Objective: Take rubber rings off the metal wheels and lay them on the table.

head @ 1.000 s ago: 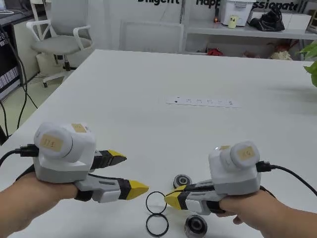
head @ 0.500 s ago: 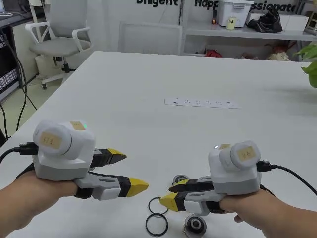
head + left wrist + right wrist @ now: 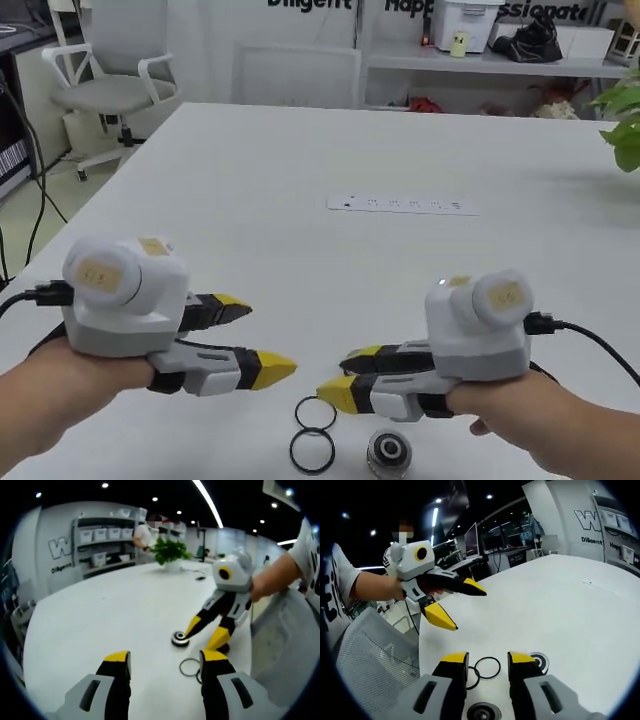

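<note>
**Q:** Where are the rubber rings located?

**A:** Two rubber rings are found lying flat on the white table (image 3: 300, 180), close to its near edge. The far ring (image 3: 316, 413) and the near ring (image 3: 313, 452) are set just beside each other. Whether they touch cannot be told. A metal wheel (image 3: 389, 452) is placed just to the right of the near ring. A second wheel (image 3: 179, 638) is shown in the left gripper view, resting on the table close to the tips of the right gripper.

**Q:** How are the jaws set?

**A:** The left gripper (image 3: 255, 340) is held above the table, left of the rings, with its jaws spread wide. The right gripper (image 3: 342, 376) is held opposite it, tips directed leftward just above the far ring. Its jaws are parted by a narrower gap, through which bare table and the far ring are seen in the right gripper view.

**Q:** What else is carried by the table?

**A:** A white power strip (image 3: 403, 205) is laid flat farther across the surface, well apart from the rings and wheels.
</note>
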Demonstrator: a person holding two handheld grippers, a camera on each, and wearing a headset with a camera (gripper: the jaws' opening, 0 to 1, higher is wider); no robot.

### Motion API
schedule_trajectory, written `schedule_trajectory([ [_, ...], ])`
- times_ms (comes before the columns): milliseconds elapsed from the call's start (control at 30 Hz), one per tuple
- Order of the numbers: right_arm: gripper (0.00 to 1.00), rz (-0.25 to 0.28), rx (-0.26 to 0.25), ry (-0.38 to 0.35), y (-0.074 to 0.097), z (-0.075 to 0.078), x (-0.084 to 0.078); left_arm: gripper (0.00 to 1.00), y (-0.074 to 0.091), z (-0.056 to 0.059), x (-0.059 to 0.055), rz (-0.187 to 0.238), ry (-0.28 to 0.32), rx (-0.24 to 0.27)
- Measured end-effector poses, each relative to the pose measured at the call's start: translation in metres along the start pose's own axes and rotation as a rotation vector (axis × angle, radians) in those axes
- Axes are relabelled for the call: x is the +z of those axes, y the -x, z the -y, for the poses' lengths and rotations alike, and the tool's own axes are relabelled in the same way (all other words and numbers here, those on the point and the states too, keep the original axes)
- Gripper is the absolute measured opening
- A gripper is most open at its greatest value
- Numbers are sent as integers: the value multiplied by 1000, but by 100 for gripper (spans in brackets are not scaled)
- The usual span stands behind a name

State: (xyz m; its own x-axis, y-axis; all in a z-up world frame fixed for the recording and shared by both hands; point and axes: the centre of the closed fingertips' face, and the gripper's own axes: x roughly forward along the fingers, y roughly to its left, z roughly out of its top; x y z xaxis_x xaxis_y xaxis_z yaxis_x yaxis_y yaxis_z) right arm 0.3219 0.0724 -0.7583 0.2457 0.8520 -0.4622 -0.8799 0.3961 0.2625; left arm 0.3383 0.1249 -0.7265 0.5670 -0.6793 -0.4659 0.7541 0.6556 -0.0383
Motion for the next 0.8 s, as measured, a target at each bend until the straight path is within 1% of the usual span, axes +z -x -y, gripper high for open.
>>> schedule_trajectory([
  [200,31,19,-15,4,6,6,5,57,-4,-1,2,-3,-5,-2],
  [333,31,32,-26,1,11,11,7,56,-7,-1,9,3,-14,-7],
  [500,31,39,-37,6,18,17,9,56,-13,-2,10,0,-14,-15],
  [667,31,34,-58,14,26,27,6,56,-16,-3,8,-14,-32,-21],
  [800,31,38,-76,19,33,35,6,56,-21,-5,13,-12,-39,-26],
])
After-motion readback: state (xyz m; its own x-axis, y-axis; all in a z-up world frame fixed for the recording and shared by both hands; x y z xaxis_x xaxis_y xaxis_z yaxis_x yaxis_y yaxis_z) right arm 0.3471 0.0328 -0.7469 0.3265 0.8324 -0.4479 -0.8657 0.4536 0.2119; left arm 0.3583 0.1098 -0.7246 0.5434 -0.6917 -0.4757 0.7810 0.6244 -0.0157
